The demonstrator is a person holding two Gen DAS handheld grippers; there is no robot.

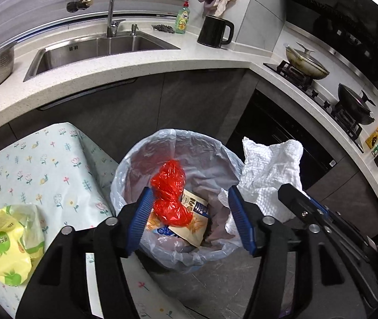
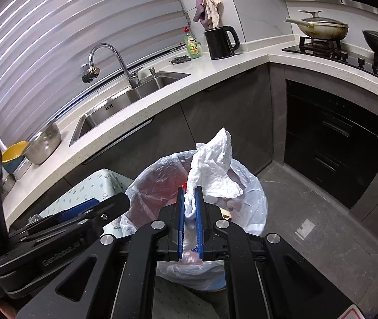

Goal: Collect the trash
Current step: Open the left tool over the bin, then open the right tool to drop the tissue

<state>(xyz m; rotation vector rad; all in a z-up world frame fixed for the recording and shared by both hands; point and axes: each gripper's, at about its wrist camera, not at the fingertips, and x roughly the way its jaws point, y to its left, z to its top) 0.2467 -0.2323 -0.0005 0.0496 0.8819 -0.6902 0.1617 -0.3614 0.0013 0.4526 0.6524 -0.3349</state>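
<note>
White paper towel [image 2: 213, 170] upright in right tool [image 2: 189, 195], above bin [image 2: 252, 194]

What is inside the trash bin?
Inside the trash bin you can see a red plastic bag lying on snack wrappers. Whatever sits under them is covered, so it cannot be seen.

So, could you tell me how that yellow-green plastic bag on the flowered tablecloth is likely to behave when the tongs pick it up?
The yellow-green plastic bag looks thin and crumpled, so it will probably flop and sag rather than hold shape. It seems light for its size. Its glossy film may slip, so pinching a bunched fold seems safer than a flat face.
</note>
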